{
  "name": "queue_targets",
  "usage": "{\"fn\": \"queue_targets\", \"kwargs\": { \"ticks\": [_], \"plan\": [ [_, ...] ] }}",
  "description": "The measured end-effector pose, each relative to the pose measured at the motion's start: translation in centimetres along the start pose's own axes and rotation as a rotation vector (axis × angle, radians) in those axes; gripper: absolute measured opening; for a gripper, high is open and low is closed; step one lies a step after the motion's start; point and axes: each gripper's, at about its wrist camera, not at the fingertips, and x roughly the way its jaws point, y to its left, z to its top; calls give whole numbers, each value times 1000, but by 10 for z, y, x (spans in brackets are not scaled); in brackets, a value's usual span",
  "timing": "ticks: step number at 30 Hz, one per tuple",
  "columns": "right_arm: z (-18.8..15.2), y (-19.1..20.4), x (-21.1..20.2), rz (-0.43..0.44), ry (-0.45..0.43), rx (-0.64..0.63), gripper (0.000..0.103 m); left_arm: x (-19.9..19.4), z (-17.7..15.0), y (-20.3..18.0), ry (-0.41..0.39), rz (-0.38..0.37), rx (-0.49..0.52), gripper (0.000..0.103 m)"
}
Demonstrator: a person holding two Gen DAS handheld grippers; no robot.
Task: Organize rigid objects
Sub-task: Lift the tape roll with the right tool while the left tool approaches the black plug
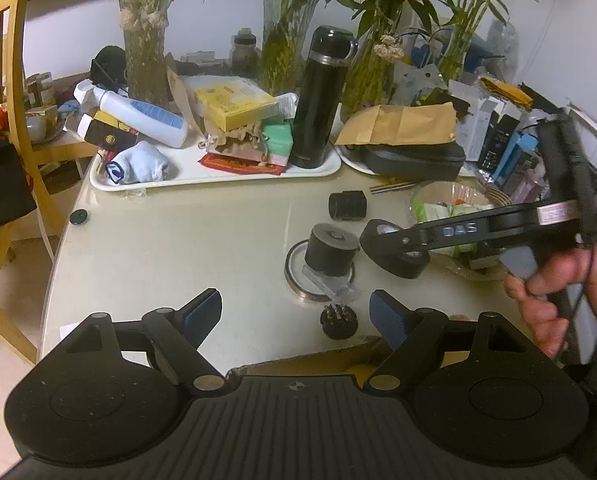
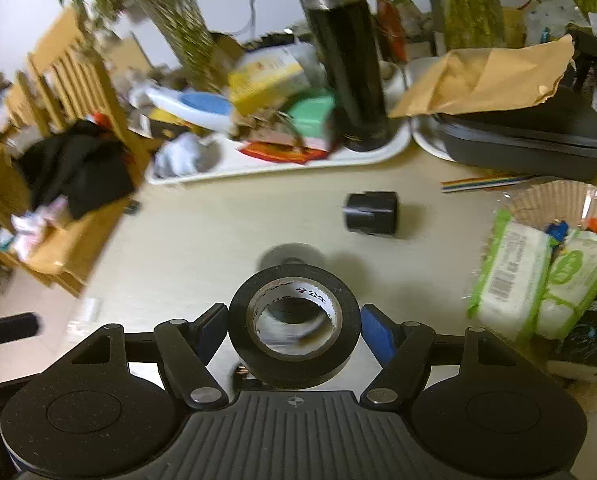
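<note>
My right gripper (image 2: pixel 294 330) is shut on a black roll of tape (image 2: pixel 294 354), held above the beige table; the roll also shows in the left wrist view (image 1: pixel 398 260), just right of a black cylinder (image 1: pixel 330 250) standing on a clear tape ring (image 1: pixel 294 276). My left gripper (image 1: pixel 296 314) is open and empty near the table's front edge. A small dark ribbed knob (image 1: pixel 338 320) lies between its fingers. A short black cylinder (image 1: pixel 347 206) (image 2: pixel 372 213) lies on its side farther back.
A white tray (image 1: pixel 218 176) holds a black thermos (image 1: pixel 320 100), boxes, a bottle and a sock. A dark case (image 1: pixel 414 160) under brown paper sits to the right, with wipes packs (image 2: pixel 538 280). A wooden chair (image 1: pixel 2 120) stands left. Vases line the back.
</note>
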Motion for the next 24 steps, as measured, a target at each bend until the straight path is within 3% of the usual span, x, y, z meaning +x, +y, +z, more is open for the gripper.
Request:
{"fn": "queue_targets", "kwargs": {
  "ticks": [8, 13, 17, 24],
  "plan": [
    [-8, -2, -29, 121, -29, 41, 74, -1, 5, -3, -11, 0, -5, 81],
    [-14, -5, -42, 140, -42, 62, 74, -1, 7, -6, -13, 0, 3, 81],
    [-19, -9, -50, 80, -47, 74, 74, 3, 9, -9, -4, 9, 10, 81],
    [-32, -12, -61, -99, -40, 32, 74, 18, 11, -14, 33, 24, 25, 81]
  ]
}}
